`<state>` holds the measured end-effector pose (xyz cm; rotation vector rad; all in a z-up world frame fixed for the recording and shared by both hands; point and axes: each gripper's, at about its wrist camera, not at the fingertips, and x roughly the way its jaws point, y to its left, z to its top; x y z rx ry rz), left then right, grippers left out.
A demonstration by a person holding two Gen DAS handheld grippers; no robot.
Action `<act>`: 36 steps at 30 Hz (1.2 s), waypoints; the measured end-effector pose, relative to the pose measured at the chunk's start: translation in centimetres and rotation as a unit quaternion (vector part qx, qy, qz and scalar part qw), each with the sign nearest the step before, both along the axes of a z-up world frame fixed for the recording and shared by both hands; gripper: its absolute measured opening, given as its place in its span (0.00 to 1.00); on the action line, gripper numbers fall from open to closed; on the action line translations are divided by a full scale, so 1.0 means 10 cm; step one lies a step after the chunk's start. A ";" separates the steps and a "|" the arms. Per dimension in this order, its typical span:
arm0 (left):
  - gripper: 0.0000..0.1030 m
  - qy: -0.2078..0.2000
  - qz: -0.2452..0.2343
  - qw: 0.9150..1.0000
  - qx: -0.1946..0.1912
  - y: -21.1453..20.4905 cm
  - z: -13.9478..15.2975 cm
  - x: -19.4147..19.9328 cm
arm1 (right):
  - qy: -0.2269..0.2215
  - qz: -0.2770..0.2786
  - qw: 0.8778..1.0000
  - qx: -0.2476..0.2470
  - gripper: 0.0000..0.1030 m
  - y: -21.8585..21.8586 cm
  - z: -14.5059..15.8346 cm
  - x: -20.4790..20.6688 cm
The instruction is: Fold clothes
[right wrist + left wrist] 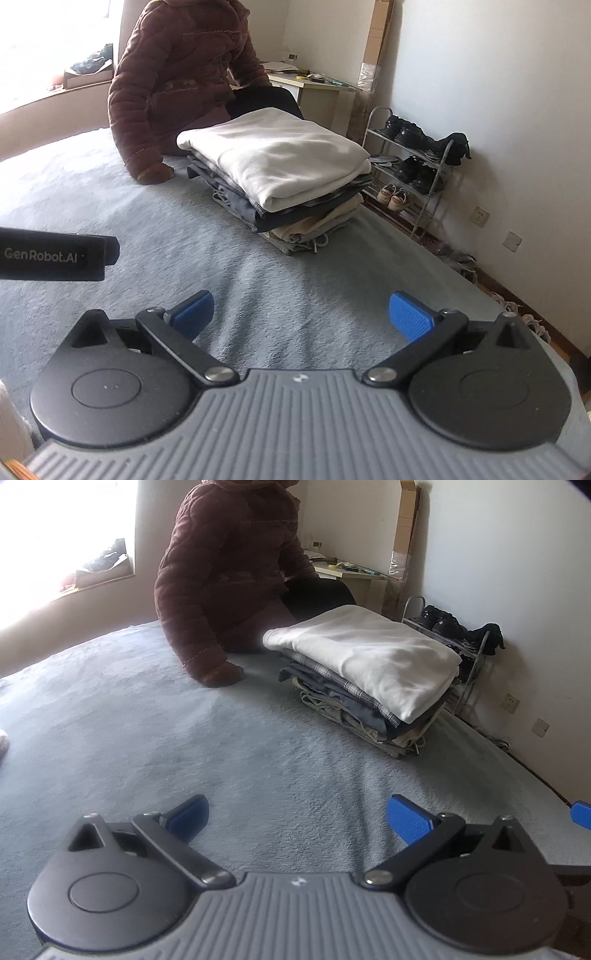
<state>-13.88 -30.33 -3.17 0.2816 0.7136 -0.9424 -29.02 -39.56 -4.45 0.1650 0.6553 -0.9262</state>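
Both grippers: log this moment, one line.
left gripper: open, empty | right gripper: open, empty | folded stack: on bed

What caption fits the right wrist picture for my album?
Open right tongs hover over the grey bed, facing a stack of folded clothes.

Black linkages, grey ribbed body, blue ribbed fingers (408, 821).

White top garment (369, 653), grey-blue bedspread (184, 738), maroon quilted jacket (229, 572) — blue pads (408, 821).
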 end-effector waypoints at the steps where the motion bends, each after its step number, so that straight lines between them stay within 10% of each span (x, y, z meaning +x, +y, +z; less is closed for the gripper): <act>1: 1.00 0.000 0.002 1.000 0.001 0.00 0.00 0.00 | 0.001 0.001 1.000 0.000 0.99 0.00 0.00 0.01; 36: 1.00 -0.034 -0.007 0.999 0.015 -0.05 -0.01 -0.10 | 0.002 0.011 1.000 0.016 0.99 0.02 -0.05 0.03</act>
